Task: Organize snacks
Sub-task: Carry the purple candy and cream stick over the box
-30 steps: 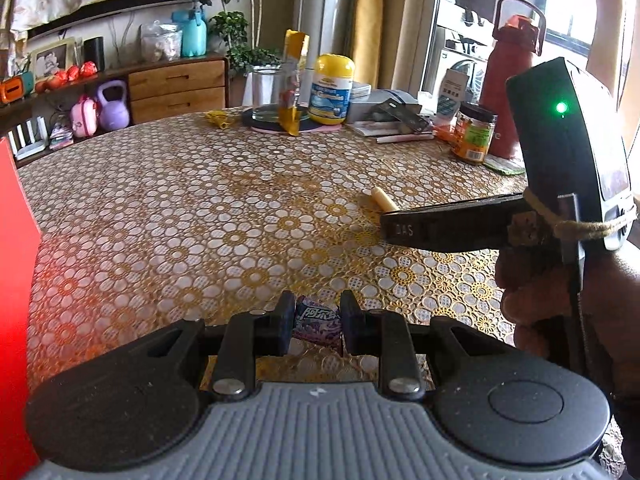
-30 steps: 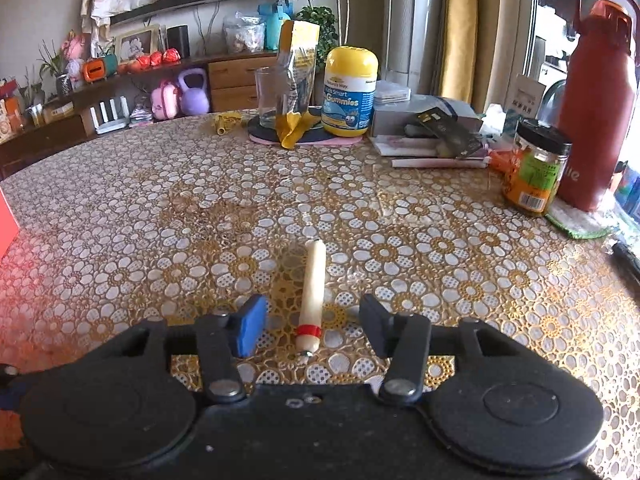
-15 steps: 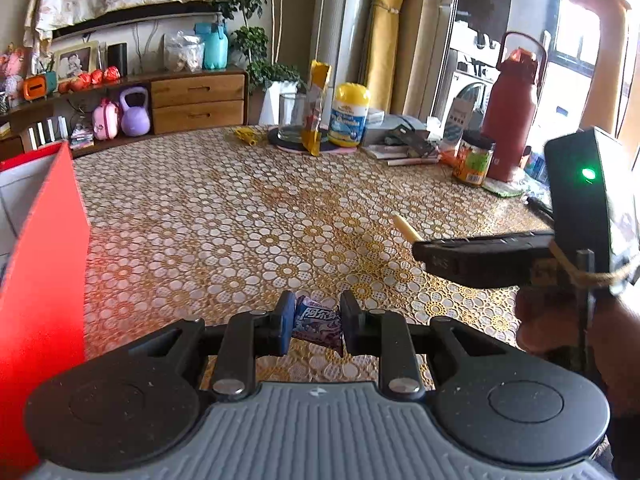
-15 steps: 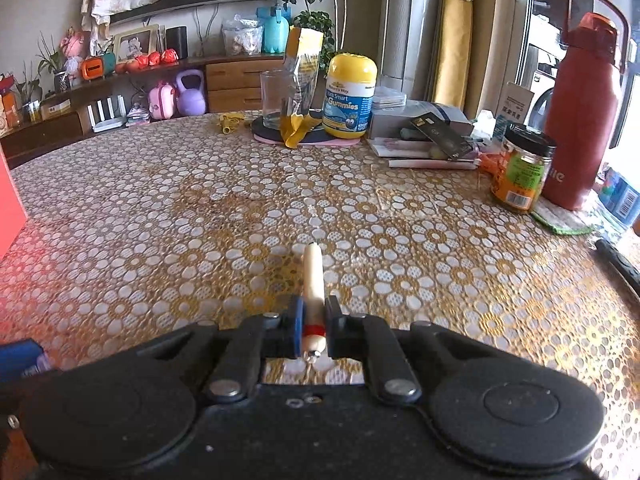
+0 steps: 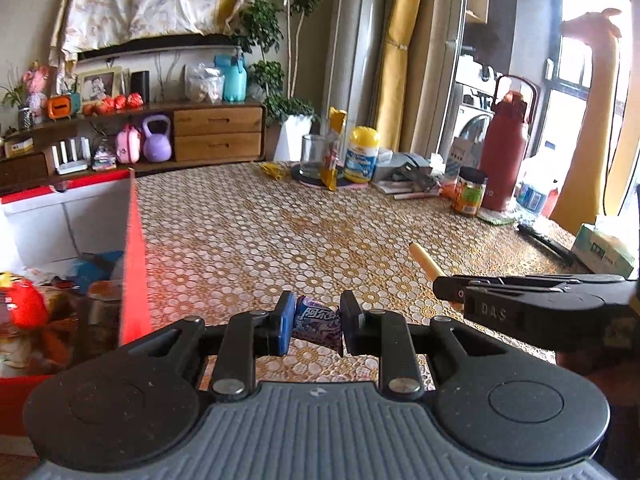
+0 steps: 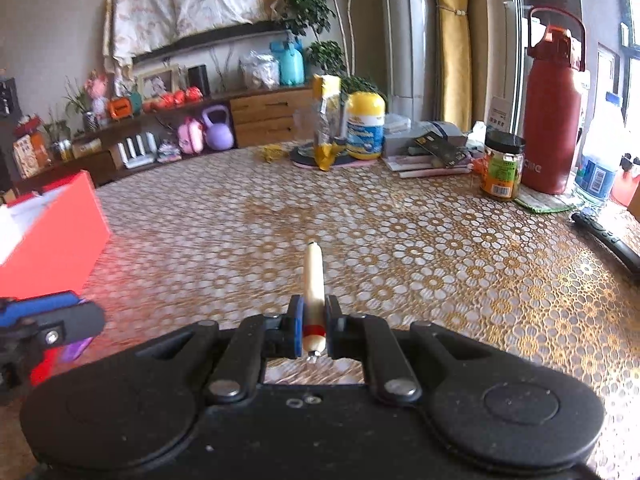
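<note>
My left gripper still pinches the purple candy wrapper, now lifted beside the red box at the tabletop's left edge, whose inside has come into sight. My right gripper stays clamped on the cream sausage stick, raised off the floral tablecloth.

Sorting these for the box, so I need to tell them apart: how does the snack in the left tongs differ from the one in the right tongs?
The purple candy packet is a crinkled printed wrapper; the sausage stick is a smooth, plain cream cylinder with a red band near its clamped end. The packet is short and lies crosswise between the left tongs; the stick is long and points forward past the right tongs. Both are clamped and held above the tablecloth.
</note>
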{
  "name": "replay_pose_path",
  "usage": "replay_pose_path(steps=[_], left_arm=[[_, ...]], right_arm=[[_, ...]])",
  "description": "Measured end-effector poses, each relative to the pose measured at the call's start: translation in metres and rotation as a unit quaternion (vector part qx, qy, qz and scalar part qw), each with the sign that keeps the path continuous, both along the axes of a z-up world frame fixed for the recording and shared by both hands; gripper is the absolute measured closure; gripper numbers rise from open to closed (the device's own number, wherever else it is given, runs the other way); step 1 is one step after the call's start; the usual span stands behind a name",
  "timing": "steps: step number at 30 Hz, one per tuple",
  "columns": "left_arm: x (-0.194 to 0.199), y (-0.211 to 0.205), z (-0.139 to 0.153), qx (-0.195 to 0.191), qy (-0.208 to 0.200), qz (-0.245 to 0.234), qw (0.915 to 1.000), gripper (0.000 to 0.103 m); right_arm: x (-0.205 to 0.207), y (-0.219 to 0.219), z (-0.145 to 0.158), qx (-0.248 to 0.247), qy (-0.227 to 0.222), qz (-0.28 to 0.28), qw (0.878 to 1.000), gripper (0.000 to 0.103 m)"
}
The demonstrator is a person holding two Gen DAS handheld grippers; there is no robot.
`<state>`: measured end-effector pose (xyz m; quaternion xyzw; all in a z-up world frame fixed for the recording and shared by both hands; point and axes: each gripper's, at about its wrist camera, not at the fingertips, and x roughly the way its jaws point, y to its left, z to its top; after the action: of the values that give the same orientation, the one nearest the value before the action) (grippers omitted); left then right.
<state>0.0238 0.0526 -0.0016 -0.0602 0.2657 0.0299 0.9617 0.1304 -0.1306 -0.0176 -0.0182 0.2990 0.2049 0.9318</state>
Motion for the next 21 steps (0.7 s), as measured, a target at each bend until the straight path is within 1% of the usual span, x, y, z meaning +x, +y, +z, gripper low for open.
replay_pose_path(steps=[7,12,16,21], left_arm=[[-0.031,0.018,0.017,0.003,-0.024,0.027,0.9994,0.079],[-0.047,0.042,0.030,0.006,-0.039,0.056,0.9976,0.079],[-0.057,0.062,0.041,0.013,-0.048,0.076,0.9959,0.079],[-0.062,0.093,0.052,0.025,-0.046,0.097,0.9939,0.079]], right_arm=[[-0.038,0.016,0.019,0.021,-0.014,0.035,0.999,0.094],[-0.059,0.038,0.038,0.031,-0.035,0.070,0.996,0.094],[-0.069,0.056,0.051,0.036,-0.049,0.099,0.993,0.094],[-0.076,0.083,0.064,0.041,-0.053,0.132,0.989,0.094]])
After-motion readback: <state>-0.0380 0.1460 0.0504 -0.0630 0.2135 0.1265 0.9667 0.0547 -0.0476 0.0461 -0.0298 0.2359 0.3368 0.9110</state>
